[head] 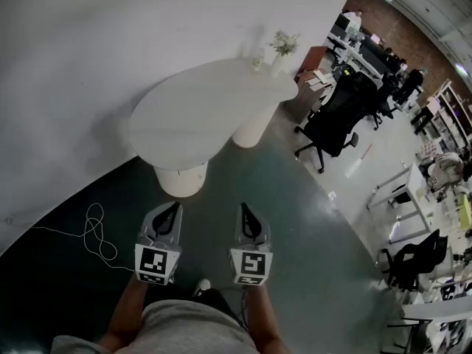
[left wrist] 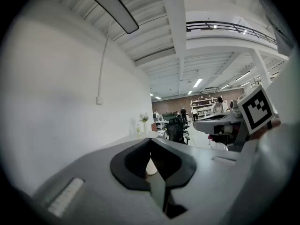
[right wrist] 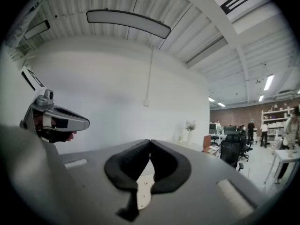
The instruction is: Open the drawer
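Observation:
No drawer shows in any view. My left gripper [head: 176, 206] and right gripper [head: 243, 207] are held side by side in front of my body, above the dark floor, both pointing towards a white rounded table [head: 184, 116]. In the left gripper view the left gripper [left wrist: 150, 140] has its black pads touching at the tips, with nothing between them. The right gripper [right wrist: 150, 141] is likewise shut and empty in the right gripper view. Each gripper sees the other beside it.
The table stands on two white round pedestals [head: 181, 181] against a curved white wall [head: 88, 43]. A vase of flowers [head: 282, 46] sits at its far end. A white cable [head: 96, 238] lies on the floor at left. Black office chairs [head: 335, 113] and desks fill the right.

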`<action>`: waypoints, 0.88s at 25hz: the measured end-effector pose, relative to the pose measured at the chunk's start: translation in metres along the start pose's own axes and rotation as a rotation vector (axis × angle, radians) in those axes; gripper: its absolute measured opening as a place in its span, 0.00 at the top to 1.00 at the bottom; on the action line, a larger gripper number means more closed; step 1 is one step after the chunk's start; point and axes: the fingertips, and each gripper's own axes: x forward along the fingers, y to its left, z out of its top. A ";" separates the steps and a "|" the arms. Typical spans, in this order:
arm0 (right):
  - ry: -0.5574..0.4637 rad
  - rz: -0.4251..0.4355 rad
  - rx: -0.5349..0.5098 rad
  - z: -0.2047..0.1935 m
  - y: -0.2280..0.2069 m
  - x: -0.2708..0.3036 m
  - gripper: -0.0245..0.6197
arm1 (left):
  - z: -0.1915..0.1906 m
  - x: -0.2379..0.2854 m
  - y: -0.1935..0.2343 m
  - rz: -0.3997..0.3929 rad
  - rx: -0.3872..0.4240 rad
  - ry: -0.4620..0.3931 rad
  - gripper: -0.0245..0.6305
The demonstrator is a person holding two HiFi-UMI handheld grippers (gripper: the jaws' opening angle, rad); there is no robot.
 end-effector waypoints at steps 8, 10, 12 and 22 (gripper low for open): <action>0.011 -0.021 0.005 0.000 -0.001 0.017 0.95 | -0.001 0.014 0.012 -0.013 -0.004 -0.003 0.95; 0.013 -0.024 -0.002 0.002 -0.001 0.024 0.95 | -0.001 0.018 0.017 -0.014 -0.010 -0.006 0.95; 0.012 -0.025 -0.009 0.005 0.000 0.030 0.95 | 0.000 0.023 0.023 -0.014 -0.018 -0.011 0.95; 0.017 -0.009 -0.056 0.023 0.039 0.073 0.95 | -0.008 0.026 0.085 0.010 -0.052 -0.033 0.95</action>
